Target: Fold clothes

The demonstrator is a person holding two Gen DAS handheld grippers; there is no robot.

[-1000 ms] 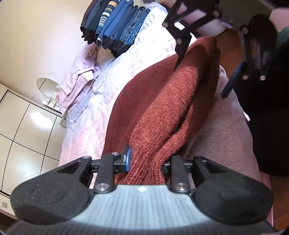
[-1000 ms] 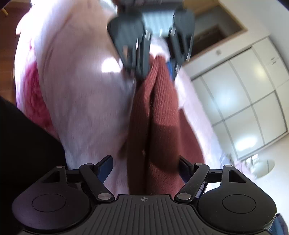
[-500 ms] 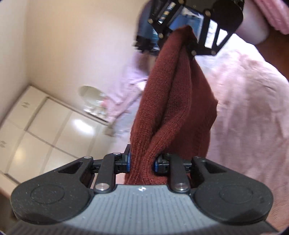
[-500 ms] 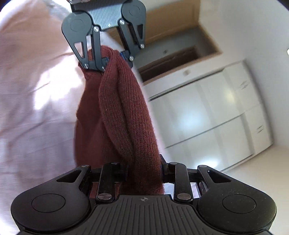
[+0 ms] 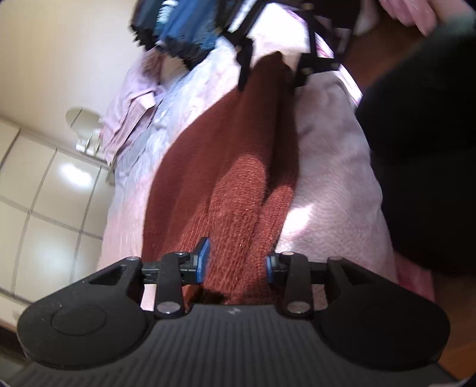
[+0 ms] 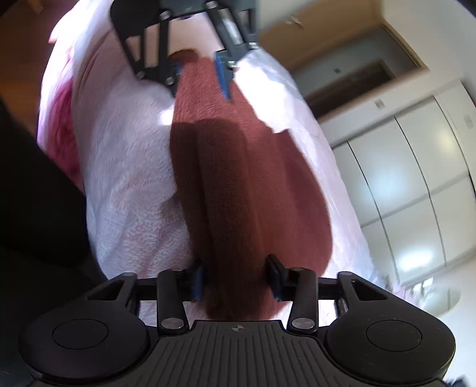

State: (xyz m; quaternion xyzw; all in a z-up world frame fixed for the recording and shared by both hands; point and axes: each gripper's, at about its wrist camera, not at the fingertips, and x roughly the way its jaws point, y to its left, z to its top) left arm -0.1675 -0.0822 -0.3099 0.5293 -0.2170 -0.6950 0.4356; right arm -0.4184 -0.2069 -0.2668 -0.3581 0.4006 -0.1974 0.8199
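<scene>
A rust-red knit sweater [image 5: 226, 166] lies folded lengthwise on a pink blanket [image 5: 333, 166] on the bed; it also shows in the right wrist view [image 6: 253, 178]. My left gripper [image 5: 236, 263] sits at one end of the sweater, jaws apart with the knit between them. My right gripper [image 6: 235, 279] sits at the other end, jaws also apart around the cloth. Each gripper shows at the far end in the other's view, the right gripper [image 5: 270, 74] and the left gripper [image 6: 202, 71], both open over the sweater.
A stack of folded blue and dark clothes [image 5: 181, 26] lies at the far end of the bed. A crumpled pink shirt [image 5: 131, 110] lies near the wall. White wardrobe doors [image 6: 410, 166] stand beside the bed. A dark-clothed body [image 5: 422, 148] is at the bed's edge.
The sweater, held up in the air between both shut grippers half a second ago, now lies on the blanket. Both grippers have opened their jaws.
</scene>
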